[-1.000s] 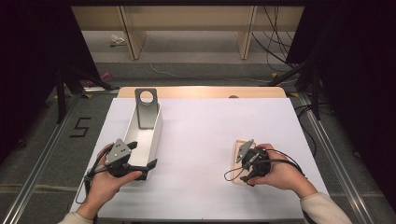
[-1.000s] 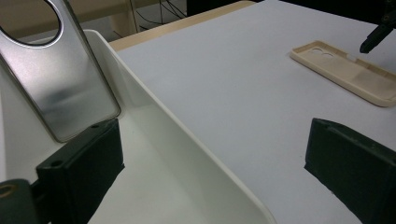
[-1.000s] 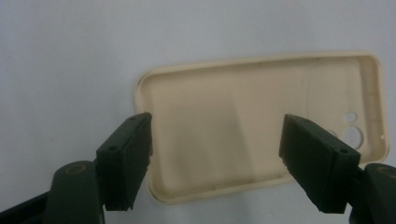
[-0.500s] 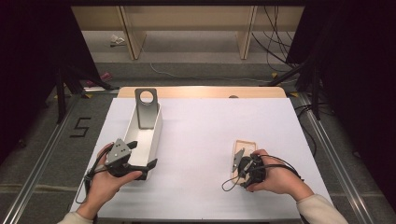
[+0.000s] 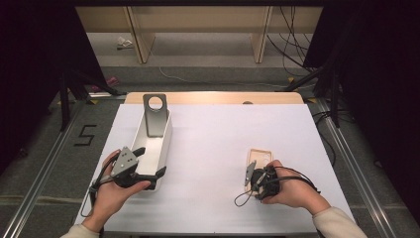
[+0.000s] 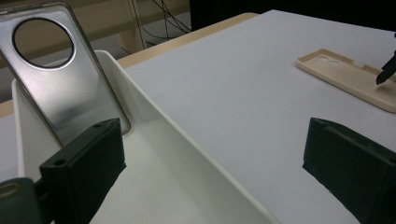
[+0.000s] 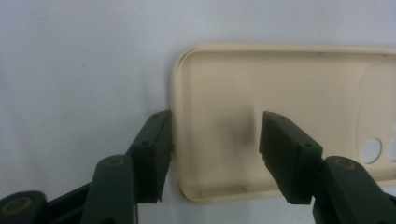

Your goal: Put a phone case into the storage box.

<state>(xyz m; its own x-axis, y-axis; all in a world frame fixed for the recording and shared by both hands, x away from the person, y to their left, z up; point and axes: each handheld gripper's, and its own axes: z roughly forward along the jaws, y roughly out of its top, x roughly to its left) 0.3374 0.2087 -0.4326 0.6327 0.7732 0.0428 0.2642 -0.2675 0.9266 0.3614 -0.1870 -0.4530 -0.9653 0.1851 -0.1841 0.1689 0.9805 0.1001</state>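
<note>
A beige phone case (image 5: 261, 157) lies hollow side up on the white table at the right. My right gripper (image 5: 257, 172) is at its near end, pointing down at it. In the right gripper view the case (image 7: 261, 116) has its side rim between the jaws of the right gripper (image 7: 215, 121). One jaw sits against the rim's outside and the other stands inside the hollow, clear of the rim. The jaws have just been closing. My left gripper (image 5: 148, 162) is open wide astride the near wall of a white tray (image 5: 164, 141).
A metal plate (image 5: 155, 116) with a round hole leans upright at the tray's far end, also visible as the metal plate (image 6: 70, 88) behind the left gripper (image 6: 215, 140). Past the tray's rim (image 6: 187, 140) lies the phone case (image 6: 348, 77). White table surface spreads between the hands.
The right hand has shifted slightly left and nearer over the case's near end, and its jaws stand narrower. The left hand and the tray have kept still.
</note>
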